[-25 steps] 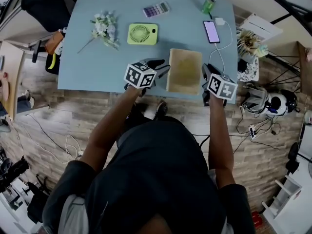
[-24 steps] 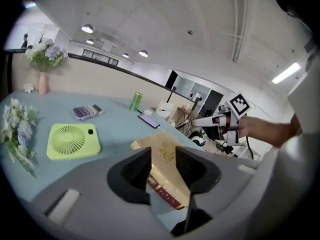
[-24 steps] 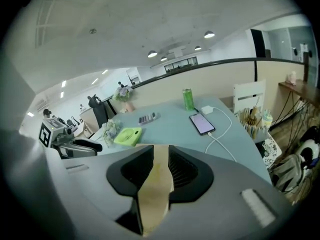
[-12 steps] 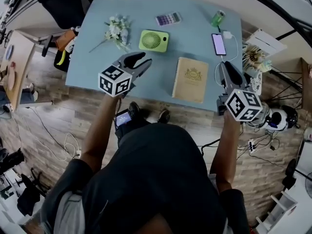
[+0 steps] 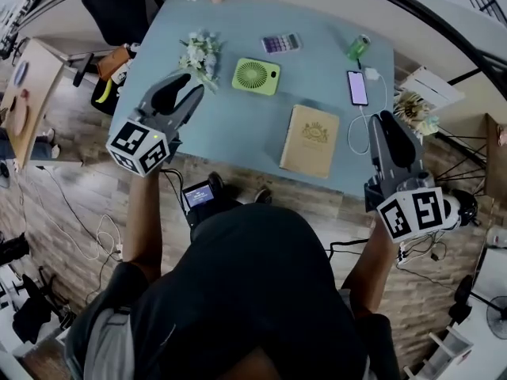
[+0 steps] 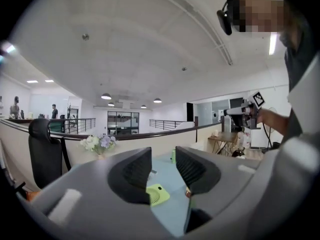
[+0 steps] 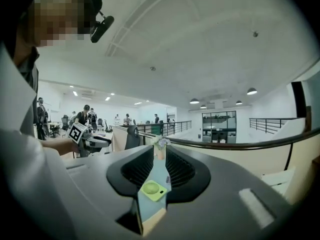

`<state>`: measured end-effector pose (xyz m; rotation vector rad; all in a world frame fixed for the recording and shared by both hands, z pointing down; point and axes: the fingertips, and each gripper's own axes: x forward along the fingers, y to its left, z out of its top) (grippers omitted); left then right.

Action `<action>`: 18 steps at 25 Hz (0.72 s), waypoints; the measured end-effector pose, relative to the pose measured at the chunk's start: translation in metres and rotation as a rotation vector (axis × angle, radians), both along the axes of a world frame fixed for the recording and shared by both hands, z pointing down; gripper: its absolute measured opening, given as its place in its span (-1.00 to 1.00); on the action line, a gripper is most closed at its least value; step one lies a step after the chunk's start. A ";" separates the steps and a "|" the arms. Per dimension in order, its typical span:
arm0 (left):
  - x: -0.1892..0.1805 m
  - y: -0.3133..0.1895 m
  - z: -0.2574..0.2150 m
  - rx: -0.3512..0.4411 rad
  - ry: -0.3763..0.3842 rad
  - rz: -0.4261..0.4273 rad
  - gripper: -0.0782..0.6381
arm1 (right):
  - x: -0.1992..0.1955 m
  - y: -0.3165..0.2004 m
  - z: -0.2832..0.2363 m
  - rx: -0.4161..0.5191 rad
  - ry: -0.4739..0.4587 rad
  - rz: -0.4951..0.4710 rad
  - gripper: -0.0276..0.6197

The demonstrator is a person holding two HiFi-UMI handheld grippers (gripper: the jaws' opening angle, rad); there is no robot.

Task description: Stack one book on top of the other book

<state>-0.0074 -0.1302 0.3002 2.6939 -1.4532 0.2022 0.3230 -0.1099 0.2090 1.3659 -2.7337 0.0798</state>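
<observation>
Lying on the bench: a tan rectangular book with a gold emblem on its cover, flat on the pale blue bench, toward the 5 o'clock part of the top and close to the near edge. Neither tongs touches it. Whether a second book lies under it cannot be told.
Left tongs: the left tongs hangs in the air over the bench's 9 o'clock edge, well apart from the book. In the left gripper view its ribbed pads stand plainly apart. Only the bench top far below shows through the gap, and nothing is held.
Right tongs: the right tongs hangs at 3 o'clock of the book, over the bench's right edge. Its jaws are drawn nearly together with a narrow slit between them, and nothing is in the slit.
Fan: a lime-green square desk fan lies flat at 10 o'clock of the book, apart from it.
Phone: a black smartphone with a lit purple screen lies at 1 o'clock of the book, near it.
Can: a green drinks can sits at 12 o'clock of the phone, near the far edge.
Calculator: a small grey calculator lies at 1 o'clock of the fan.
Flowers: a sprig of white flowers lies at 10 o'clock of the fan, just beyond the left tongs' tips.
</observation>
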 end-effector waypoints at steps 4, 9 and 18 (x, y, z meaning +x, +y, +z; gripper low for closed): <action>-0.019 0.018 -0.033 0.073 -0.007 -0.057 -0.22 | -0.004 0.012 -0.017 0.049 0.027 -0.023 -0.68; -0.029 0.036 -0.058 0.129 -0.012 -0.089 -0.22 | -0.008 0.018 -0.030 0.079 0.048 -0.022 -0.68; -0.018 0.043 -0.049 0.093 0.031 -0.065 -0.22 | -0.006 0.016 -0.026 0.063 0.052 -0.011 -0.68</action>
